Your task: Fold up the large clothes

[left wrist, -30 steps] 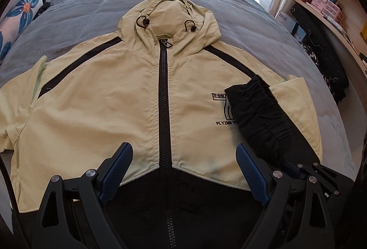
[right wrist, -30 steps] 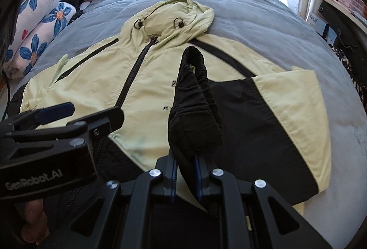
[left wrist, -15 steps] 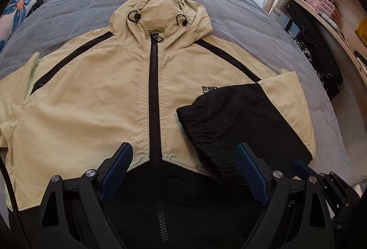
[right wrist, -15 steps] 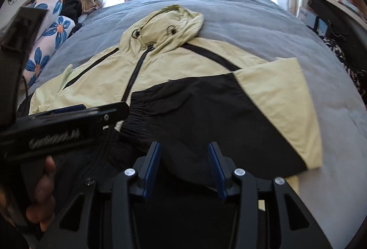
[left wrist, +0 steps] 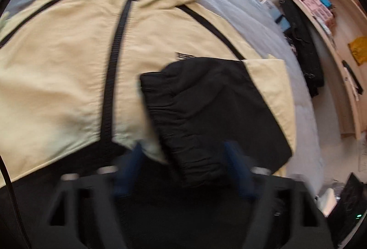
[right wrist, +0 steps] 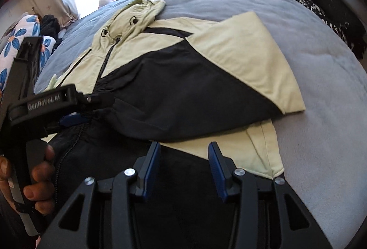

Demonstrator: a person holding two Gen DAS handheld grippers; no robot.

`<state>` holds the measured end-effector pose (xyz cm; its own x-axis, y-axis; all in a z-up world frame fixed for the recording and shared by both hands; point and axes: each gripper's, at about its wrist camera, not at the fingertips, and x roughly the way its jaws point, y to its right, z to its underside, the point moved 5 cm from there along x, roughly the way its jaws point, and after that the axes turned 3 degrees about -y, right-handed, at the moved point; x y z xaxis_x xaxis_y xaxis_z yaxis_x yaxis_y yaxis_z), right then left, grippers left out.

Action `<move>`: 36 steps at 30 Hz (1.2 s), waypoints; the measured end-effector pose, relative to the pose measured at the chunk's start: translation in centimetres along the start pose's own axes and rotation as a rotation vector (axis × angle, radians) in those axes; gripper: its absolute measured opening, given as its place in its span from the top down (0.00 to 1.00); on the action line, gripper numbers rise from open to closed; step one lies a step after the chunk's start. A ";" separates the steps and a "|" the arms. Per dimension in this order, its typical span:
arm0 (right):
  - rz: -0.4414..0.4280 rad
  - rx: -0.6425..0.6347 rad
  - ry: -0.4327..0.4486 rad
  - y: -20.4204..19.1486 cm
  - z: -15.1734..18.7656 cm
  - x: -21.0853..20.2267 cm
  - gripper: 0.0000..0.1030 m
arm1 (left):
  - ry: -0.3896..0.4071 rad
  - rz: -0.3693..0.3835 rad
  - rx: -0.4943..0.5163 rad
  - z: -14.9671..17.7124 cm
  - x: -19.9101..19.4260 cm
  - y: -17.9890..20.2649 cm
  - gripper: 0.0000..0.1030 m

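A floral pillow (right wrist: 16,47) lies left, wooden shelves (left wrist: 332,26) stand right.

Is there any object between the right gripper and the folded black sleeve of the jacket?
Nothing visible stands between them. The right gripper is open just short of the folded black sleeve on the jacket. The left gripper is over at the sleeve's cuff end, off to the side.

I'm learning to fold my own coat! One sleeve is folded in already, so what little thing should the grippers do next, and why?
Probably reach for the other sleeve and fold it across too. The black-cuffed sleeve already lies over the jacket front, while the far one looks unfolded. The right gripper is open and empty; the left gripper has been closing around the cuff.
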<state>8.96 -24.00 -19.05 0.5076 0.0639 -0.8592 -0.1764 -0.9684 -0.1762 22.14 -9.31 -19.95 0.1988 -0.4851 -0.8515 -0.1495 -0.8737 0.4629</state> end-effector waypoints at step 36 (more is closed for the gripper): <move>-0.026 0.158 0.074 1.9 -5.4 -2.6 0.34 | 0.177 -0.324 0.028 -7.5 -7.5 -12.4 0.39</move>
<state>11.82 -27.29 -14.58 0.5733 0.0647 -0.8168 -0.2901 -0.9163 -0.2762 29.74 4.89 -17.48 0.4044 -0.1837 -0.8960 -0.0766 -0.9830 0.1669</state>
